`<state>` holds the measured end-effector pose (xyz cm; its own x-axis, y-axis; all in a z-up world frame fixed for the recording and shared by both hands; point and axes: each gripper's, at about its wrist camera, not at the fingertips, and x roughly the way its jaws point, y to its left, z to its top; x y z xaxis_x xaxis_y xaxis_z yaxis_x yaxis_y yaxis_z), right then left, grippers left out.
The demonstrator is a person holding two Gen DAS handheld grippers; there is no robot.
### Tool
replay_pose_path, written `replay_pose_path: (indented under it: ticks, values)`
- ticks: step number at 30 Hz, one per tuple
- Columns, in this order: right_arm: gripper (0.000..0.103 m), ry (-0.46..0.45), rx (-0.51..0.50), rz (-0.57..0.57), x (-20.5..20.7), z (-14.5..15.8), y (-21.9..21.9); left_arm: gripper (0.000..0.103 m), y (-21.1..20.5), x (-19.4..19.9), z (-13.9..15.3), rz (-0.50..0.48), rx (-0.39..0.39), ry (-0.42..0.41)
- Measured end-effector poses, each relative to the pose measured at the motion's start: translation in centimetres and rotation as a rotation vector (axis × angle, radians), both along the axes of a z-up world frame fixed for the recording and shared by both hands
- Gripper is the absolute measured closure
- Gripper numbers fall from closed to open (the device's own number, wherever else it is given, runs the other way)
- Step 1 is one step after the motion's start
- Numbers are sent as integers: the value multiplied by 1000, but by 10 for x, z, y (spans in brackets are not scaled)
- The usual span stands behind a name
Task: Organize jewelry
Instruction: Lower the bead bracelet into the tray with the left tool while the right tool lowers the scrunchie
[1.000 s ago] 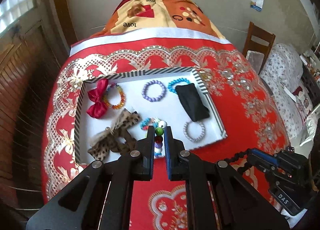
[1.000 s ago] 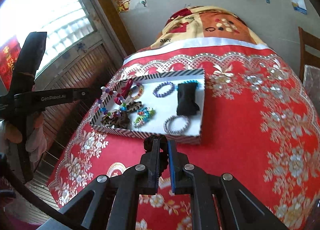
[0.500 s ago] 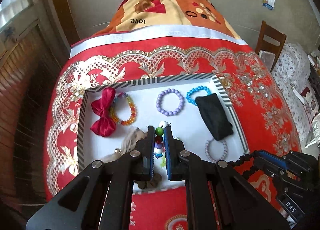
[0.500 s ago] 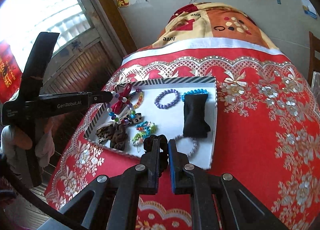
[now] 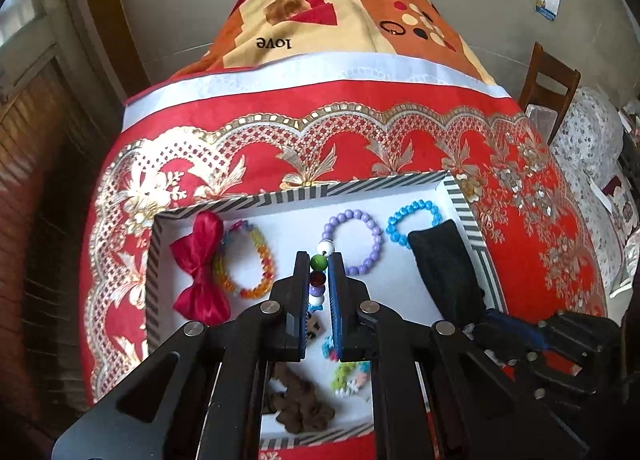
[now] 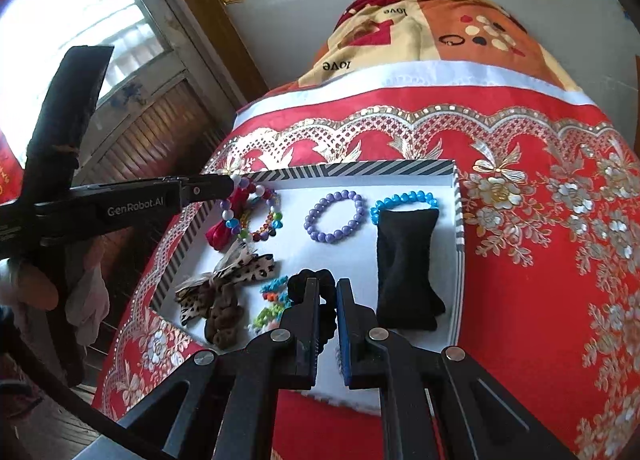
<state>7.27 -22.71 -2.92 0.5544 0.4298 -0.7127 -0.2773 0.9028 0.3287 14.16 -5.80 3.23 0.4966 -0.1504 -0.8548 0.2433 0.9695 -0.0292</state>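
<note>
Since a second ago both grippers have moved forward over the striped tray (image 5: 360, 184): the tray was farther off then, now it fills the lower middle of both views, and the right gripper, which sat short of the near rim, now reaches over the tray floor.

Left gripper (image 5: 319, 260) comes in level from the left over the tray's left half, seen side-on in the right wrist view (image 6: 232, 182). Jaws nearly closed, pinching a multicolour bead bracelet (image 5: 318, 278); its loop hangs from the tips above the red bow (image 6: 218, 234) and orange-yellow bracelet (image 5: 246, 260).

Left to right along the tray's far row: red bow, orange-yellow bracelet, purple bracelet (image 6: 334, 216), blue bracelet (image 6: 402, 200), with the black pouch (image 6: 406, 268) just near of the blue one, by the right wall. Near-left part holds a leopard-print bow (image 6: 240, 274), a brown scrunchie (image 6: 222, 314) and a small bright bead piece (image 6: 272, 300).

Right gripper (image 6: 328, 284) points forward over the tray's near edge, just left of the pouch. Jaws narrow, closed on a black scrunchie (image 6: 304, 280) bunched at the tips. Tray rests on the red-and-gold tablecloth (image 6: 540, 260).
</note>
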Motion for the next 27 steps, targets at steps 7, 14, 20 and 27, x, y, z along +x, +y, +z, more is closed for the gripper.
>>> replay_pose_path:
  ticks: [7, 14, 20, 27]
  values:
    - [96, 37, -4, 30, 25, -14, 12, 95, -2, 21, -16, 17, -12, 33]
    - [96, 90, -44, 30, 55, -38, 22, 95, 21, 48, -48, 95, -16, 109]
    - [96, 103, -97, -6, 80, -54, 22, 95, 32, 56, -64, 137, -12, 127]
    - [85, 95, -123, -26, 85, -62, 23, 91, 31, 51, -74, 136, -30, 144]
